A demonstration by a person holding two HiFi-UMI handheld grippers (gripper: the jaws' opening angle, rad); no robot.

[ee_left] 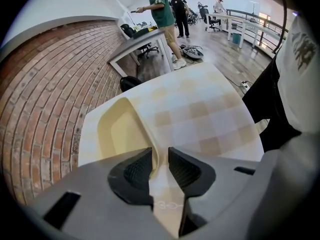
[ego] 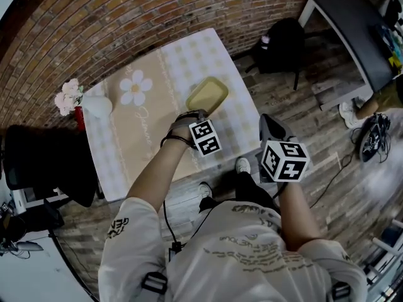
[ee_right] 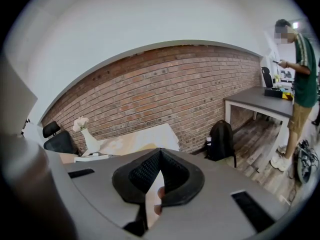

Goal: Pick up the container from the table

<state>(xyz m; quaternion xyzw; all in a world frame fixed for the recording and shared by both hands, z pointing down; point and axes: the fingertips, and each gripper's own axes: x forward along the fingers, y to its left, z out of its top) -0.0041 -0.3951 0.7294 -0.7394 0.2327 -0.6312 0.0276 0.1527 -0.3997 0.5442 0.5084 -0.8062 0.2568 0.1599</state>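
Note:
A shallow pale-yellow container (ego: 206,95) lies on the checked tablecloth (ego: 189,55), near the table's right front corner. My left gripper (ego: 196,114) reaches its near edge. In the left gripper view the container's (ee_left: 120,134) thin side wall runs between the two black pads (ee_left: 136,173), and the left gripper (ee_left: 160,168) is shut on it. Whether the container is off the cloth I cannot tell. My right gripper (ego: 269,123) hangs beyond the table's right edge, over the floor. In the right gripper view its jaws (ee_right: 159,159) meet with nothing between them.
A white vase (ego: 96,106) with pink flowers (ego: 68,96) stands at the table's far left. A black chair (ego: 44,162) is left of the table. A black backpack (ego: 283,43) and a dark desk (ego: 352,30) stand to the right, near the brick wall. A person (ee_left: 162,9) stands by the desk.

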